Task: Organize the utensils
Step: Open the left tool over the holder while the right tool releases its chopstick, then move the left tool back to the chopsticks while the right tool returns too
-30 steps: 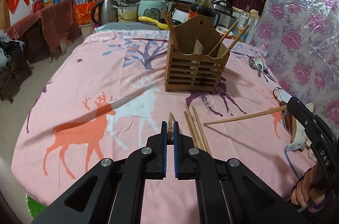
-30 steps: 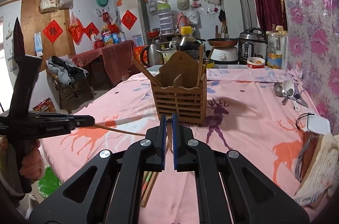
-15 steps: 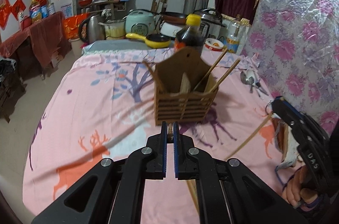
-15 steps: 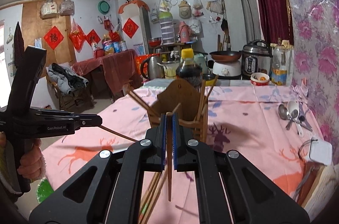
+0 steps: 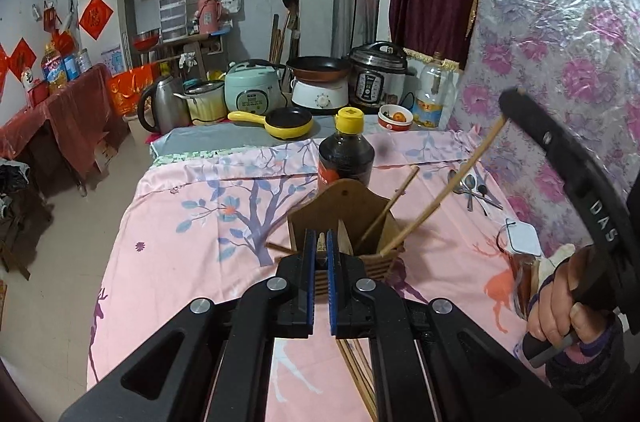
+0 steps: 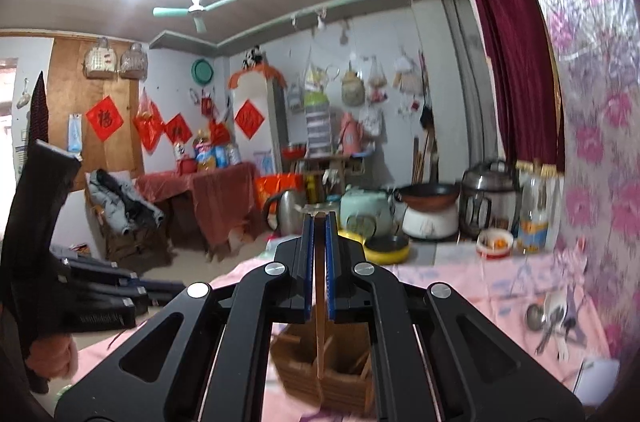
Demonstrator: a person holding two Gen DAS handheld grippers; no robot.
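Observation:
The wooden utensil holder point(image 5: 348, 206) stands on the pink tablecloth with several chopsticks leaning in it. My left gripper point(image 5: 319, 250) hovers just in front of it, shut on a chopstick whose pale tip point(image 5: 320, 241) shows between the blue pads. My right gripper point(image 6: 319, 222) is raised above the holder point(image 6: 332, 378), shut on a chopstick point(image 6: 319, 334) that hangs tip-down into its opening. The left wrist view shows the right gripper point(image 5: 510, 100) high at the right, its chopstick point(image 5: 440, 200) slanting down into the holder. Loose chopsticks point(image 5: 356, 378) lie on the cloth near me.
A dark sauce bottle point(image 5: 346, 154) stands right behind the holder. Metal spoons point(image 5: 468, 186) lie at the right by the flowered wall. A yellow pan point(image 5: 288, 122), kettle point(image 5: 160, 106) and cookers crowd the far end. A person's hand point(image 5: 560, 298) grips the right handle.
Both grippers have risen and come closer to the holder. The right gripper's chopstick, lying flat over the table a second ago, now hangs down into the holder.

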